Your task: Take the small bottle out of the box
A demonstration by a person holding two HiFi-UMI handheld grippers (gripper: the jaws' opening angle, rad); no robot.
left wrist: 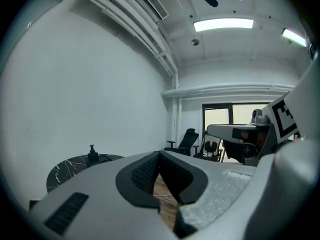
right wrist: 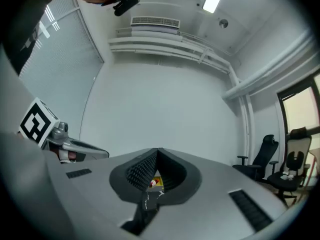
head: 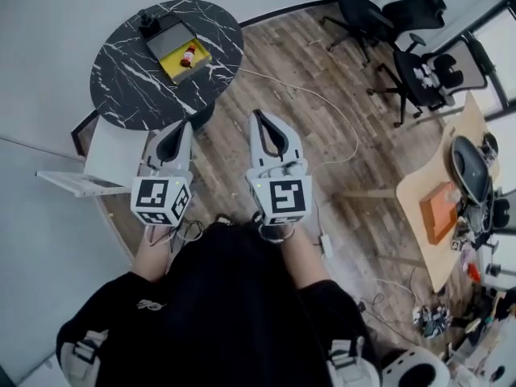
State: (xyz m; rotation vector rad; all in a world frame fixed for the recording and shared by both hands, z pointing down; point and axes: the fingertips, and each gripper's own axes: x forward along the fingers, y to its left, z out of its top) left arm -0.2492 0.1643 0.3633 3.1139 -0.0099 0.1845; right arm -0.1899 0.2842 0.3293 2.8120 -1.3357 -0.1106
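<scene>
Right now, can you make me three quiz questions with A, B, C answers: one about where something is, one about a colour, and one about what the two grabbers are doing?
1. Where is the small red-and-white bottle?
A. In the yellow open box on the round black marble table
B. On the wooden floor
C. On a black office chair

2. What colour is the box holding the bottle?
A. Blue
B. Green
C. Yellow

3. How do the jaws of the left gripper and the right gripper stand?
A. Both wide open
B. Both closed, holding nothing
C. One clamped on the bottle

Answers:
1. A, as the head view shows the bottle lying inside the box on the table.
2. C, as the box is bright yellow against the dark tabletop.
3. B, as each gripper view shows the jaw tips meeting with nothing between them, far from the table.
</scene>
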